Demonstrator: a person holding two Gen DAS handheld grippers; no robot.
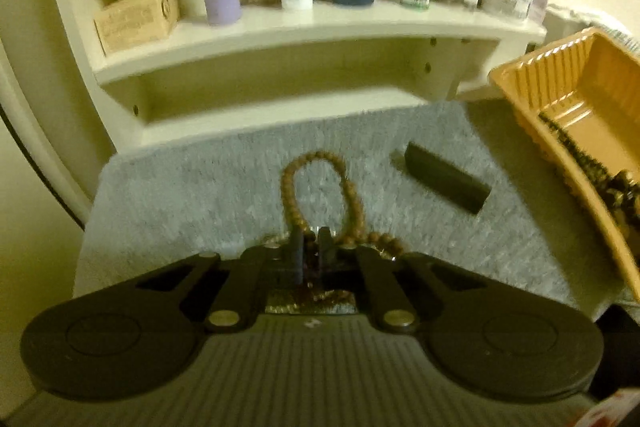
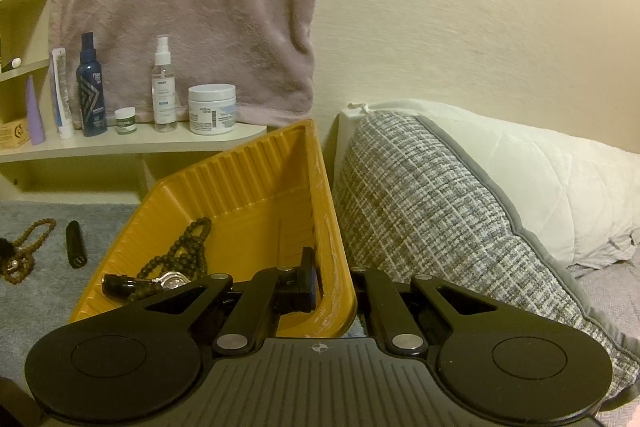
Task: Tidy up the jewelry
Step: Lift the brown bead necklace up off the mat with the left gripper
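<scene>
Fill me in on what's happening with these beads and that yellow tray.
A person with a gripper in each hand is sorting jewelry on a grey towel. The left gripper is closed on the brown bead necklace, whose loop lies on the towel ahead of it. The right gripper is clamped on the rim of the yellow tray, holding it tilted. A dark bead necklace and a silvery piece already lie in the tray. A small black bar lies on the towel.

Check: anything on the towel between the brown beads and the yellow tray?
One thing: a small black case lies between the brown bead strand and the yellow tray, clearest in the left wrist view.
</scene>
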